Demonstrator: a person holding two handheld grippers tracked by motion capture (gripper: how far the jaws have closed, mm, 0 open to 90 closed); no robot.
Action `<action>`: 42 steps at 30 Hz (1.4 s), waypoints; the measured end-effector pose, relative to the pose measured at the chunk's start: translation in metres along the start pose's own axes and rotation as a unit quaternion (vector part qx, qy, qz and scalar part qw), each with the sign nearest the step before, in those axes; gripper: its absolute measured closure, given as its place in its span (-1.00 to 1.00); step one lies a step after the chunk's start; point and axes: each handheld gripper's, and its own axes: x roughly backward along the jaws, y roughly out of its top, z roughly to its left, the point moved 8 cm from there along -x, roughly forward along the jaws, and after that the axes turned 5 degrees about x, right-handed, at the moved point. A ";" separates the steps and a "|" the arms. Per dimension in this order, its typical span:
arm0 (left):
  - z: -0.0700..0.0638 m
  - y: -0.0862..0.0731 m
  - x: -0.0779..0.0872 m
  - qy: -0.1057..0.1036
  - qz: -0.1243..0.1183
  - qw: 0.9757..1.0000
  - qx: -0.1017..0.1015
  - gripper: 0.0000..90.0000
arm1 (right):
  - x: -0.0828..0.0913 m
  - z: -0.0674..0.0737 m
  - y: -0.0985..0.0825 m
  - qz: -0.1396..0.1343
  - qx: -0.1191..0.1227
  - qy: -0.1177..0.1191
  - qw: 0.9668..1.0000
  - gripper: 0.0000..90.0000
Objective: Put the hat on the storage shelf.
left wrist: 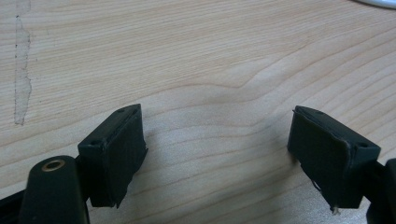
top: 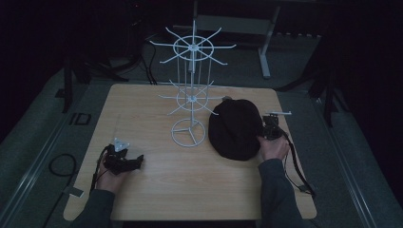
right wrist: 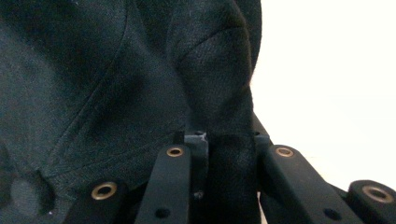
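Observation:
A black cloth cap (top: pixel 235 127) lies on the wooden table (top: pixel 157 185), right of a white wire display stand (top: pixel 191 90) with hooked arms. My right gripper (top: pixel 265 132) is at the cap's right edge. In the right gripper view its jaws are pinched on a fold of the black cap (right wrist: pixel 140 84), with my right gripper (right wrist: pixel 226 144) shut on that fabric. My left gripper (top: pixel 135 160) rests at the table's front left, held by a hand. In the left gripper view my left gripper (left wrist: pixel 217 140) stands open over bare wood, nothing between its pads (left wrist: pixel 119 149).
The stand's round base (top: pixel 188 132) sits mid-table, just left of the cap. A cable (top: pixel 297 166) trails from the right gripper toward the table's right edge. Dark floor and a metal frame leg (top: pixel 265 52) lie beyond the far edge.

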 end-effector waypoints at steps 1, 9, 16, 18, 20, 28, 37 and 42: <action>0.000 0.000 0.000 0.000 0.000 1.000 0.000 -0.57 | 0.002 0.000 0.001 -0.001 -0.001 -0.001 1.000 0.74; 0.000 0.000 0.000 0.000 0.000 1.000 0.000 -0.57 | 0.014 -0.004 0.010 -0.011 0.005 -0.003 1.000 0.74; 0.000 0.000 0.000 0.000 0.000 1.000 0.000 -0.57 | 0.024 -0.008 0.019 -0.017 0.005 0.002 1.000 0.74; 0.000 0.000 0.000 0.000 0.000 1.000 0.000 -0.57 | 0.027 -0.010 0.022 -0.018 0.005 0.001 1.000 0.74; 0.000 0.000 0.000 0.000 0.000 1.000 0.000 -0.57 | 0.031 -0.012 0.024 -0.019 0.006 0.000 1.000 0.74; 0.000 0.000 0.000 0.000 -0.001 1.000 0.000 -0.57 | 0.045 -0.017 0.033 -0.027 0.003 0.014 1.000 0.74; 0.000 0.000 0.000 0.000 -0.001 1.000 0.001 -0.57 | 0.062 -0.023 0.044 -0.039 0.002 0.033 0.999 0.74; 0.000 0.000 0.000 0.000 -0.001 1.000 0.001 -0.57 | 0.073 -0.027 0.050 -0.046 0.002 0.039 0.998 0.73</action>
